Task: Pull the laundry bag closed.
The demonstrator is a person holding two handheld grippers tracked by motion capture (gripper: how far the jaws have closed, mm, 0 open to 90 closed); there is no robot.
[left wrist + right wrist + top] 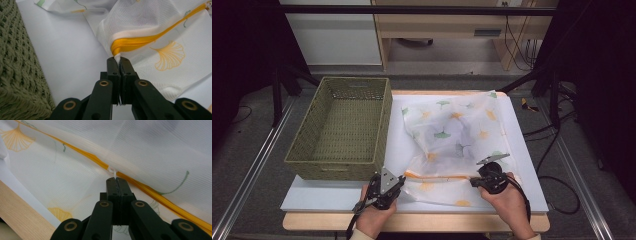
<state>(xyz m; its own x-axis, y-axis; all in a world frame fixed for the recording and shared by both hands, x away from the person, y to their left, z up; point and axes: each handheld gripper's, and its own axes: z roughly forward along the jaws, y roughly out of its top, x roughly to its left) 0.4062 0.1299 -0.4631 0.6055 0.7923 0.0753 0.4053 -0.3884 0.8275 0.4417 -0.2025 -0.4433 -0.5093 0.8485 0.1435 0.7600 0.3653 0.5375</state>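
Clearly the work centres on the mesh laundry bag (457,145), a white net pouch printed with ginkgo leaves, which lies spread on the desk (532,165) between and beyond the two grippers. Its orange zipper (140,41) runs along the near edge from one gripper to the other. The left gripper (398,186) has its jaws closed on the fabric tab at the zipper's end, just ahead of its tips in the left gripper view, probably to anchor the bag so it cannot slide or bunch. The right gripper (474,182) is clamped on the small white zipper pull (113,172), which sits directly at its jaw tips on the orange track. Held this way, one end pinned and the slider pinched, the zipper stays taut enough for the pull to travel along it; I judge the step in hand to be working the zipper along its track. To the left of the left gripper, and farther away, stands a green woven basket (343,129), empty, likely where the bag belongs afterwards.
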